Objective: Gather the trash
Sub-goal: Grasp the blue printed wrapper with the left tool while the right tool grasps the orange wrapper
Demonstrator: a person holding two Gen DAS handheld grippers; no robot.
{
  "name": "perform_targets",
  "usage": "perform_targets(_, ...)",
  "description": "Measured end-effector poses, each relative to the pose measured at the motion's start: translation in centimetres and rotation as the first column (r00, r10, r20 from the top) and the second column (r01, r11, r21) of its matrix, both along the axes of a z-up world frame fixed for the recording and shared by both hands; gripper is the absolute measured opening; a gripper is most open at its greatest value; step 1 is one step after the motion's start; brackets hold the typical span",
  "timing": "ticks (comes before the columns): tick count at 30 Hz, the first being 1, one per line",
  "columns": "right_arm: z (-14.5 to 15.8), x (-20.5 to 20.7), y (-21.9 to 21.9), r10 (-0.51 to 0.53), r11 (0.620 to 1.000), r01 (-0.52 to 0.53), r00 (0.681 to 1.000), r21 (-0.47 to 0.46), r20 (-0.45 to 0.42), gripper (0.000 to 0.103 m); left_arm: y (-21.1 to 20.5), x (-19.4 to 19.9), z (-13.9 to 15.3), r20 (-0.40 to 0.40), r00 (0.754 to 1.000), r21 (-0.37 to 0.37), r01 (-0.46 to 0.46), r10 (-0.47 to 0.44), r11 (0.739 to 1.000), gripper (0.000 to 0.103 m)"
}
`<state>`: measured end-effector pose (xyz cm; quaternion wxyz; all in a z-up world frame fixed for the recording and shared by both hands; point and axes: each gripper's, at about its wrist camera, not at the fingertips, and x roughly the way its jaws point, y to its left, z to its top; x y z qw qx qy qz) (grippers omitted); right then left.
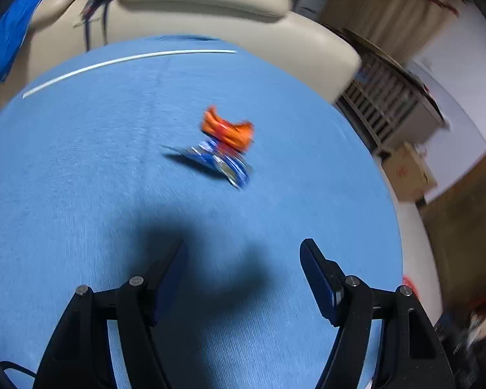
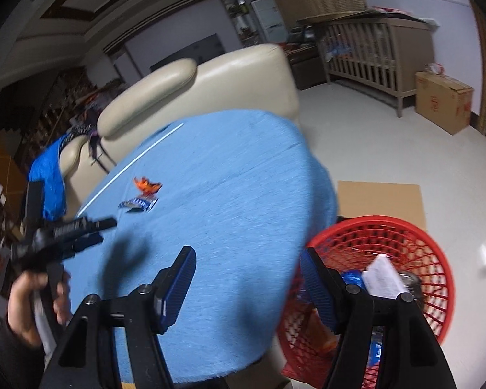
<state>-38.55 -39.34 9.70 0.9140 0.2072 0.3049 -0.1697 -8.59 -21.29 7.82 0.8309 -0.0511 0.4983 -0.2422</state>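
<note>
Two bits of trash are left on the round table with the blue cloth: a crumpled orange wrapper and, just beside it on the near side and seemingly touching, a flat blue-and-white foil wrapper. Both sit toward the far side, near the cream leather sofa.

The left gripper points down at the cloth with the pair straight ahead of it, its jaws standing apart with nothing between them. The blue wrapper lies slantwise across that line of approach, its long axis running from upper left to lower right in the left wrist view.

The right gripper, jaws also apart and empty, hangs over the table's edge beside the red plastic mesh basket (already holding some white and blue scraps).

So the left hand looks clearly nearer the wrappers; the right is well away from them.
</note>
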Motion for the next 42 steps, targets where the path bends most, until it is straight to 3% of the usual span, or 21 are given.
perform_targets(8, -1.1, 3.3, 0.6, 0.041, 0.999, -0.041, 0.998, 0.013, -0.049, 0.071, -2.3, 6.1, -1.3, -0.066, 0.995, -0.058, -0.080, 0.076, 0.995, 0.072)
perform_targets(15, -2.1, 4.6, -0.3, 0.025, 0.999, -0.023, 0.996, 0.024, -0.090, 0.071, -3.4, 10.0, -4.1, -0.102, 0.985, -0.024, -0.142, 0.139, 0.990, 0.071)
perform_targets(17, -2.3, 5.2, -0.5, 0.026, 0.999, -0.024, 0.995, 0.028, -0.101, 0.071, -3.3, 10.5, -5.0, -0.118, 0.985, -0.014, -0.129, 0.126, 0.992, 0.056)
perform_targets(18, -2.4, 5.7, -0.5, 0.030, 0.999, -0.027, 0.994, 0.028, -0.104, 0.071, -3.1, 10.5, -5.0, -0.088, 0.988, 0.003, -0.124, 0.124, 0.992, 0.045)
perform_targets(21, -2.4, 7.2, 0.1, 0.051, 0.999, -0.049, 0.993, 0.021, -0.109, 0.071, -2.1, 11.0, -5.4, -0.100, 0.990, -0.034, -0.107, 0.103, 0.994, 0.041)
perform_targets(28, -2.0, 11.6, 2.3, 0.131, 0.991, -0.132, 0.985, -0.001, -0.113, 0.071, 1.7, 11.1, -4.9, -0.042, 0.998, -0.029, -0.051, 0.050, 0.998, 0.032)
perform_targets(33, -1.6, 16.5, 4.8, 0.212, 0.975, -0.218, 0.970, -0.039, -0.120, 0.071, 5.9, 10.0, -4.5, -0.024, 0.998, -0.005, -0.062, 0.062, 0.998, 0.030)
perform_targets(38, -1.7, 24.3, 7.8, 0.313, 0.941, -0.327, 0.938, -0.082, -0.151, 0.071, 9.6, 8.6, -3.4, 0.005, 0.997, 0.037, -0.078, 0.078, 0.996, 0.028)
perform_targets(42, -2.2, 30.1, 9.5, 0.291, 0.948, -0.306, 0.944, -0.086, -0.157, 0.071, 11.4, 8.0, -2.8, 0.030, 0.995, 0.073, -0.096, 0.094, 0.993, 0.027)
